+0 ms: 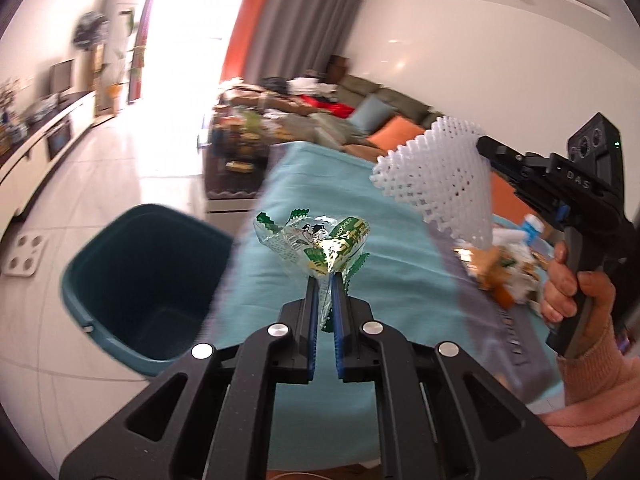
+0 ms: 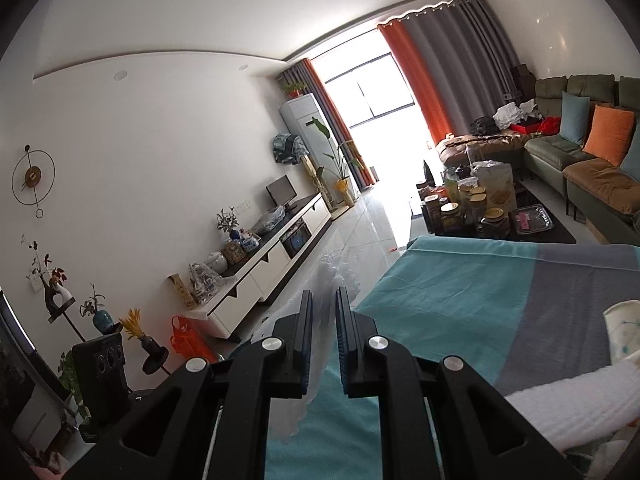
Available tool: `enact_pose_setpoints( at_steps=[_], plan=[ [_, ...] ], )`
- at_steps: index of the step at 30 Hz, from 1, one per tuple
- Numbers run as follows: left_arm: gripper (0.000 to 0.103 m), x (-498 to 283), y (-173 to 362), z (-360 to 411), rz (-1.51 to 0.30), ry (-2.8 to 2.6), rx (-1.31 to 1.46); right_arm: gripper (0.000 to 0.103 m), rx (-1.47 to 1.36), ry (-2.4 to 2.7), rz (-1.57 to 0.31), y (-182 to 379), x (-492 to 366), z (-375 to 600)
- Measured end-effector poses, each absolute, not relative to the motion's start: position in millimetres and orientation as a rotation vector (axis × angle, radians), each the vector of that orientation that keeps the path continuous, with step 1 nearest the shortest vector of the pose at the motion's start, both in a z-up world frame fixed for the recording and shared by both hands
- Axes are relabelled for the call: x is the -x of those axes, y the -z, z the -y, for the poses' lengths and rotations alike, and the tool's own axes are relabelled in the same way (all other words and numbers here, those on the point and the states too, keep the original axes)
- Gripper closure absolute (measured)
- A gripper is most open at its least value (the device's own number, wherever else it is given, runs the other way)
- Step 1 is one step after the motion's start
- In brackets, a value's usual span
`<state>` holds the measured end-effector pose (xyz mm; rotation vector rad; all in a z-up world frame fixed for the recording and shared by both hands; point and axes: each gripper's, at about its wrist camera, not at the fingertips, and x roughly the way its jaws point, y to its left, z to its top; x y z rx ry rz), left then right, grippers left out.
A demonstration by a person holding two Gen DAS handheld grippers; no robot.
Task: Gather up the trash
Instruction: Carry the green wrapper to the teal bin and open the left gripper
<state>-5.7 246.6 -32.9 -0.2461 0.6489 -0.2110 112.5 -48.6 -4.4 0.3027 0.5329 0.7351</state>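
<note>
Items in hand: your left gripper [image 1: 325, 280] clamps a wrapper [image 1: 316, 248] by its tail, your right gripper [image 1: 480, 148] pinches a foam net [image 1: 436, 180], both carried above the table [image 1: 384, 280], likely toward the bin [image 1: 140, 280] alongside.

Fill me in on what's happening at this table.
A person is clearing trash with a gripper in each hand. The left gripper is shut on a green snack wrapper, held above the teal tablecloth near the open bin on the floor. The right gripper is shut on a white foam net. More litter lies on the cloth. Nothing shows in the bin yet.
</note>
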Motion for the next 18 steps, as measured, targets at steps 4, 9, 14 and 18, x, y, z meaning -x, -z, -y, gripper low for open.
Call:
enact_pose_setpoints(
  at_steps=[4, 9, 14, 18],
  plan=[
    [0.096, 0, 42, -282, -0.671, 0.119, 0.264, 0.093, -0.284, -0.771, -0.586, 12, -135, 8],
    [0.096, -8, 56, -321, -0.693, 0.058, 0.285, 0.093, -0.277, -0.813, -0.670, 27, -156, -37],
    [0.096, -15, 69, -349, -0.722, 0.010, 0.300, 0.093, -0.259, -0.816, -0.743, 45, -169, -73],
    [0.096, -22, 80, -365, -0.743, -0.017, 0.324, 0.093, -0.231, -0.812, -0.812, 61, -179, -97]
  ],
)
